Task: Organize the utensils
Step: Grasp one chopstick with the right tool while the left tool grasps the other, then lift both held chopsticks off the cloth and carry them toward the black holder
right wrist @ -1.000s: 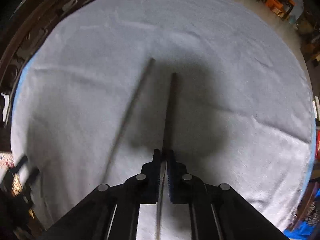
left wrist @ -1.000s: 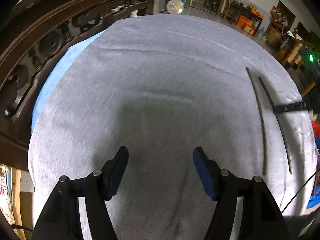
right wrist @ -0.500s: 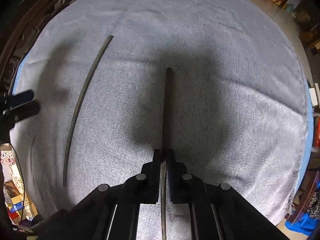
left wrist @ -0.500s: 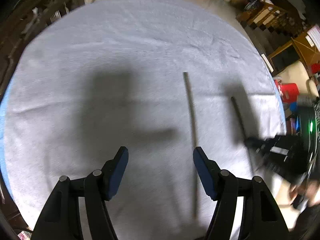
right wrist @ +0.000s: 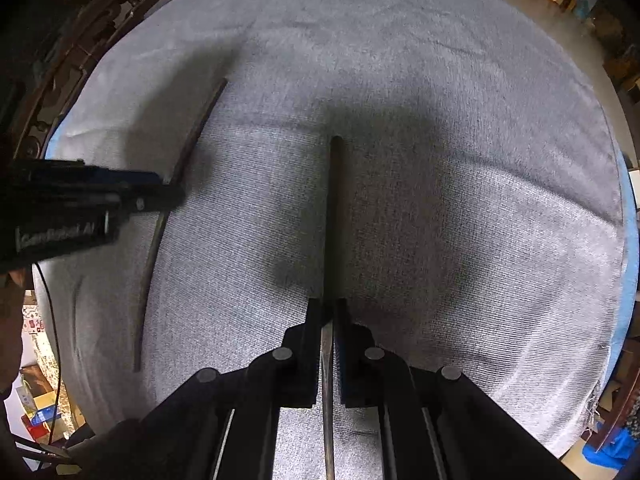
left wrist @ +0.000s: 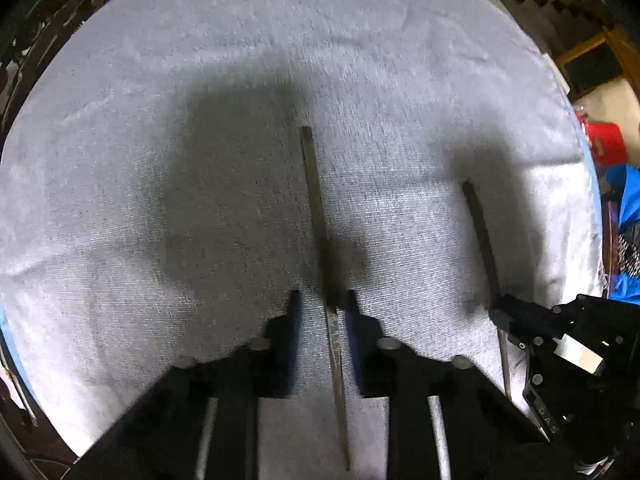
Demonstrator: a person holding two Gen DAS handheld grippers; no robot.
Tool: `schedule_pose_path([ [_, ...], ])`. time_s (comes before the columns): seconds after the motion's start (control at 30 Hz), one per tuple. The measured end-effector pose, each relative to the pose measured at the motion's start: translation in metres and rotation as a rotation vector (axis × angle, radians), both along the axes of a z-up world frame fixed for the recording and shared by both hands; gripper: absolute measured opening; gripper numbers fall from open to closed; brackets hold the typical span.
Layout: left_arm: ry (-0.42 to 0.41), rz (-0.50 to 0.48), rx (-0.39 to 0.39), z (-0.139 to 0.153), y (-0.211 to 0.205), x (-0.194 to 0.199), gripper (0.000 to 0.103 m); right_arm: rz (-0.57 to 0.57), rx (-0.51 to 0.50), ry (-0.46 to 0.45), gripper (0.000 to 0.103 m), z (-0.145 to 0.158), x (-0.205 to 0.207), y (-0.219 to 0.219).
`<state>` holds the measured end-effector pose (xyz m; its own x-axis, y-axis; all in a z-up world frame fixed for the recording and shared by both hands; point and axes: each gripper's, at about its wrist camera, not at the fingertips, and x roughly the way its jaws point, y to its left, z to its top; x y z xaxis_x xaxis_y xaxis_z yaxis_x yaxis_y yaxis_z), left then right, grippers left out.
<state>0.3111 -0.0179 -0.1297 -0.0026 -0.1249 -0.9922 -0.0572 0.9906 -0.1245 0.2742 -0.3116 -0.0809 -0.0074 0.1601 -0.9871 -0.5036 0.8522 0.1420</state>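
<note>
Two dark chopsticks are on a grey cloth-covered round table [left wrist: 160,160]. My left gripper [left wrist: 322,300] is low over the left chopstick [left wrist: 314,200], its jaws on either side of it with a narrow gap, still open. My right gripper [right wrist: 327,308] is shut on the right chopstick [right wrist: 334,208], which points straight ahead just above the cloth. In the left wrist view the right gripper [left wrist: 498,312] and its chopstick [left wrist: 480,232] show at the right. In the right wrist view the left gripper [right wrist: 176,196] covers the middle of the left chopstick [right wrist: 200,120].
The grey cloth [right wrist: 440,120] covers the whole tabletop, with a blue edge [right wrist: 630,220] at the right. Dark carved wooden furniture [right wrist: 60,60] stands beyond the table's left side. A red container [left wrist: 604,140] and clutter lie off the right edge.
My left gripper has swung over the left chopstick, come down around it and narrowed its jaws. My right gripper has kept its grip on the right chopstick, nearly still.
</note>
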Motion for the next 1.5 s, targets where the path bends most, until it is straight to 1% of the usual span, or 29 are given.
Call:
schedule_pose_path([
  [0.07, 0.017, 0.0, -0.012, 0.0, 0.004, 0.003, 0.006, 0.003, -0.004, 0.003, 0.007, -0.001, -0.003, 0.006],
  [0.1, 0.031, -0.003, -0.015, -0.001, 0.006, 0.005, 0.005, 0.006, -0.008, 0.005, 0.007, 0.001, -0.005, 0.006],
  [0.2, 0.061, -0.025, -0.036, -0.001, 0.009, 0.01, 0.005, 0.007, -0.018, 0.016, 0.008, 0.003, -0.005, 0.005],
  [0.27, 0.071, -0.062, -0.017, 0.0, 0.006, 0.012, 0.006, 0.009, -0.024, 0.02, 0.008, 0.004, -0.005, 0.007],
  [0.37, 0.07, -0.09, 0.018, 0.001, -0.003, 0.015, 0.006, -0.007, -0.023, 0.033, 0.009, 0.004, 0.001, 0.007],
  [0.43, 0.066, -0.113, 0.038, 0.002, -0.009, 0.017, 0.006, -0.013, -0.02, 0.023, 0.009, 0.007, 0.005, 0.008],
  [0.53, 0.065, -0.125, 0.046, 0.002, -0.015, 0.02, 0.007, -0.034, -0.011, 0.015, 0.009, 0.01, 0.011, 0.01],
  [0.67, 0.062, -0.13, 0.05, 0.003, -0.017, 0.02, 0.007, -0.028, -0.039, 0.016, 0.012, 0.006, 0.018, 0.016],
  [0.83, 0.06, -0.128, 0.054, 0.007, -0.014, 0.021, 0.007, -0.007, -0.086, 0.013, 0.012, 0.004, 0.021, 0.026],
  [0.87, 0.058, -0.128, 0.058, 0.005, -0.021, 0.018, 0.007, -0.002, -0.097, 0.01, 0.012, 0.002, 0.02, 0.029],
  [0.93, 0.051, -0.136, 0.068, 0.003, -0.021, 0.016, 0.007, 0.013, -0.107, 0.009, 0.01, 0.0, 0.017, 0.036],
  [0.97, 0.047, -0.145, 0.074, 0.003, -0.023, 0.014, 0.006, 0.014, -0.102, 0.016, 0.008, 0.0, 0.015, 0.039],
  [1.1, 0.043, -0.163, 0.071, 0.006, -0.024, 0.011, 0.005, -0.021, -0.061, 0.032, 0.007, -0.005, 0.008, 0.029],
  [1.17, 0.047, -0.157, 0.063, 0.004, -0.022, 0.007, 0.005, -0.034, -0.049, 0.032, 0.007, -0.003, 0.005, 0.021],
  [1.33, 0.048, -0.109, 0.038, 0.004, -0.007, -0.006, 0.005, -0.077, 0.005, 0.01, 0.007, 0.01, -0.004, -0.003],
  [1.5, 0.038, -0.049, 0.011, 0.007, 0.013, -0.027, 0.005, -0.124, 0.066, -0.014, 0.007, 0.032, -0.033, -0.036],
])
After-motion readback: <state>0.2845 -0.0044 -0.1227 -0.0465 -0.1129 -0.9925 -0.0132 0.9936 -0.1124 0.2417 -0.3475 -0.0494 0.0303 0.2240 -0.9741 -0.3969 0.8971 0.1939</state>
